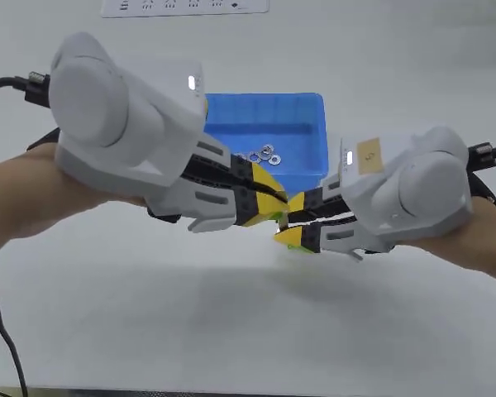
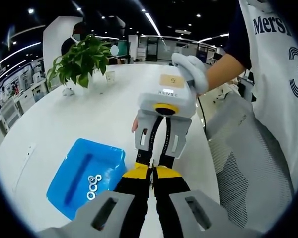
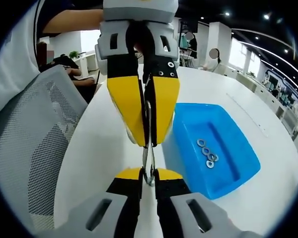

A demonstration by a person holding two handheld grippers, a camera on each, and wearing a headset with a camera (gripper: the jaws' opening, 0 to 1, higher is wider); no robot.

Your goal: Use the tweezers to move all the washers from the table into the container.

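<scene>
"Jaws on your left gripper (image 1: 274,201), how do they stand?"

"Closed on the tweezers (image 3: 149,148). In the right gripper view my yellow jaws come down from the top with the steel legs pinched between them."

"And the right gripper (image 1: 293,225)?"

"Its jaws are pressed together too, nipping the rounded end of the same tweezers. So both of mine hold the one tool, tip to tip and facing each other, above the white table (image 1: 231,331)."

"Where are the washers (image 1: 264,155)?"

"Those I can see lie in a small cluster on the floor of the blue container (image 1: 302,116). In the head view it sits on the table just behind my meeting tips. In the left gripper view it lies to the lower left of my jaws, and in the right gripper view it lies to the right."

"Do the tweezers touch them?"

"No. The tweezers are clear of the container."

"Anything else around?"

"A mesh chair (image 2: 248,158) stands beside the table, and a potted plant (image 2: 82,59) sits at its far end."
</scene>
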